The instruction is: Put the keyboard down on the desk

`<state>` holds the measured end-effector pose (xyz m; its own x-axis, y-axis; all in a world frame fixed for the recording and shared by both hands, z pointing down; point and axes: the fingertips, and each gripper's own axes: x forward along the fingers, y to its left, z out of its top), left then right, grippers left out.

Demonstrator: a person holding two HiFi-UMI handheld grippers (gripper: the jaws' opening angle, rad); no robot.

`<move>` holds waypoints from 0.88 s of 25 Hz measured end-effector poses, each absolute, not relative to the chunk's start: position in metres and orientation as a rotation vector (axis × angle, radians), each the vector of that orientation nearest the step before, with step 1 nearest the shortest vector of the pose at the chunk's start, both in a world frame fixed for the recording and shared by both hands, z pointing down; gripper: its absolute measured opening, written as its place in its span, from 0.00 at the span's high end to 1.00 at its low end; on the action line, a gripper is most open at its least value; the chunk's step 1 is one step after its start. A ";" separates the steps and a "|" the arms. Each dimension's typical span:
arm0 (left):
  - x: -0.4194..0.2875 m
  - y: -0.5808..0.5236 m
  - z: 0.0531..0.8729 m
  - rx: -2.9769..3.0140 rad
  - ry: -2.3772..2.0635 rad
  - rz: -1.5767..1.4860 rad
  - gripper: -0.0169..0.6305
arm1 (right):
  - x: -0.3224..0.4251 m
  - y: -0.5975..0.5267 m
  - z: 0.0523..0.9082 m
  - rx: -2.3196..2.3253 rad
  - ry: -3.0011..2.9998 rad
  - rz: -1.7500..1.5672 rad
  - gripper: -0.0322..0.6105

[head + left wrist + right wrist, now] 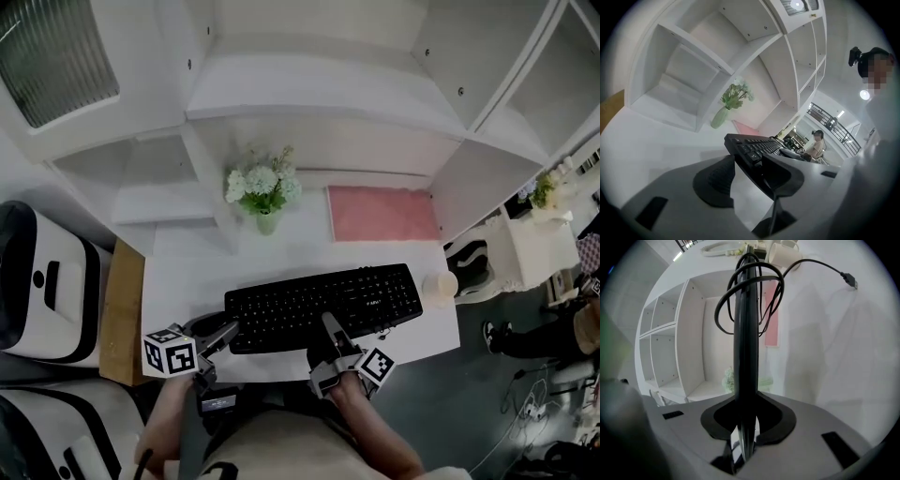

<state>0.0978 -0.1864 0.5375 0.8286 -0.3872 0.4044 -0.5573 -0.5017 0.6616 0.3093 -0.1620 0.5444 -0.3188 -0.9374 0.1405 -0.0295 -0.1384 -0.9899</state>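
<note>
Black keyboard (323, 305) low at table (187, 272) 6 o'clock edge. Right gripper (330, 326) fingers clamped on near edge; left gripper (223, 336) fingers half-open around left end, no squeeze. Risk: one-sided hold, left end drops; loose cable (815, 262) trapped underneath.

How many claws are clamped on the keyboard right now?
1: right claw is shut on the near edge of the keyboard; left claw straddles its left end, one pad clear.

At desk (187, 272) front, keyboard (323, 305); behind it flower vase (264, 192) left, mat (382, 214) right; cup (439, 286) beside right end.
</note>
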 end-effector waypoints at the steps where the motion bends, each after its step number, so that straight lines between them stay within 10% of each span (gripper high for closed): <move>1: 0.097 -0.189 0.539 2.159 -0.698 0.266 0.68 | 0.308 -0.165 0.546 -1.146 1.382 -1.563 0.82; 22: 0.089 -0.230 0.573 2.223 -0.826 0.454 0.72 | 0.295 -0.187 0.574 -1.175 1.411 -1.644 0.82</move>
<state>0.0895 -0.2296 0.5726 0.7337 -0.4253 0.5299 -0.6753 -0.5426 0.4995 0.2955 -0.1871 0.5744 -0.3748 -0.9036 0.2076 -0.0680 -0.1965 -0.9781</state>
